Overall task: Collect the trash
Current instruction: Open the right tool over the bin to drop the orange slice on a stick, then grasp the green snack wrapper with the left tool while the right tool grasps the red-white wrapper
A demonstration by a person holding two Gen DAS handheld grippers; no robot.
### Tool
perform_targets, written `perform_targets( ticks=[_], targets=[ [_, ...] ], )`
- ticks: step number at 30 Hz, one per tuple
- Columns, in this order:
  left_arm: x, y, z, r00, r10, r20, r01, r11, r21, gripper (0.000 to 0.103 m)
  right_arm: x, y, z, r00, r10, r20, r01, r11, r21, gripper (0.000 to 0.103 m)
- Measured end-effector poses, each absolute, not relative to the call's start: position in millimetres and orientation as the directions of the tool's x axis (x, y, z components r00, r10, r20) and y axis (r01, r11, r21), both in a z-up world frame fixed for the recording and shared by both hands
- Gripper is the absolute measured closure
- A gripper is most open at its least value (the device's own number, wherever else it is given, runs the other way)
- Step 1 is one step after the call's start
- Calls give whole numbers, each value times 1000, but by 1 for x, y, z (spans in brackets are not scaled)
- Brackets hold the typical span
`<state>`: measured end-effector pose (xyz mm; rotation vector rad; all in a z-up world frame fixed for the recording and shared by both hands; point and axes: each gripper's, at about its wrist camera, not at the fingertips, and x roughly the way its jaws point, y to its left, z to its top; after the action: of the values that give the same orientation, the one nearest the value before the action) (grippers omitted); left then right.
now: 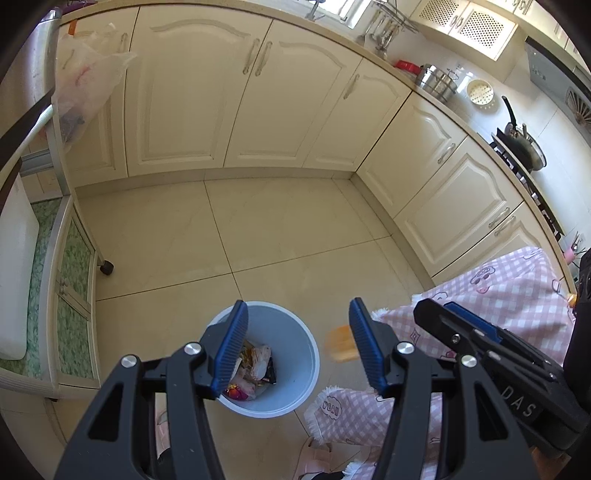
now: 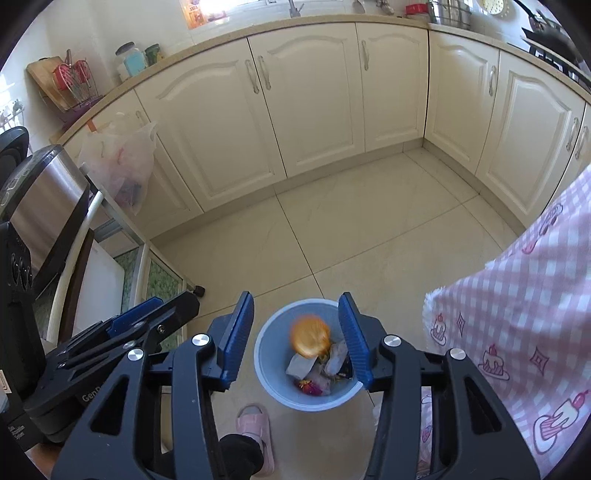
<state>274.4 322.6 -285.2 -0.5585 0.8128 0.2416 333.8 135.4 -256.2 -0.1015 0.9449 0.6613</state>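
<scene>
Jaws of the right gripper [image 2: 295,332] stand part open with nothing pressed between the pads; a blurred orange item [image 2: 310,335] shows in the gap, free of both pads, apparently in mid-air. Jaws of the left gripper [image 1: 297,345] also stand part open and empty.

Orange item: round, flat-looking, too blurred to identify or to give a long axis. In the right wrist view it sits over the upper part of the bin [image 2: 271,373] mouth. In the left wrist view the same item [image 1: 340,343] appears just outside the bin [image 1: 299,391] rim, beside that gripper's right pad. The views disagree; whether it is truly over the opening cannot be told.

Bin: blue, round, on the tiled floor [image 2: 369,229], already holding wrappers [image 2: 317,369] and crumpled scraps. Both grippers point down at it; the right one is centred on it and nearer the item, the left one sits to the bin's left side.

Around the bin: a pink slipper [image 2: 255,424] just below it, a pink checked sleeve [image 2: 517,332] to its right, cream cabinets [image 2: 314,110] well beyond, under the worktop [image 2: 295,27].

Judgement: drop step; the item lies below and ahead of the right jaws. Risk: it lands on the rim or floor.
</scene>
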Motion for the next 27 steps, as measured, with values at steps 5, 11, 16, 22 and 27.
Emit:
perform_targets(
  ticks=[5, 11, 16, 22, 27],
  targets=[
    [273, 312, -269, 684, -12, -730, -385, 843, -374, 47, 330, 122, -241, 434, 478, -764, -563, 806, 185, 57],
    [277, 266, -226, 724, -41, -688, -291, 887, -359, 47, 324, 75, -203, 508, 465, -725, -525, 835, 167, 57],
    [280, 208, -181, 762, -90, -641, -179, 923, -342, 47, 313, 12, -160, 597, 438, -672, -477, 867, 141, 57],
    [294, 118, -134, 780, -178, -599, -25, 949, -315, 47, 299, -86, -118, 703, 375, -604, -386, 915, 117, 55],
    [316, 25, -113, 759, -264, -595, 125, 956, -265, 47, 298, -173, -101, 769, 283, -573, -270, 957, 111, 53]
  ],
)
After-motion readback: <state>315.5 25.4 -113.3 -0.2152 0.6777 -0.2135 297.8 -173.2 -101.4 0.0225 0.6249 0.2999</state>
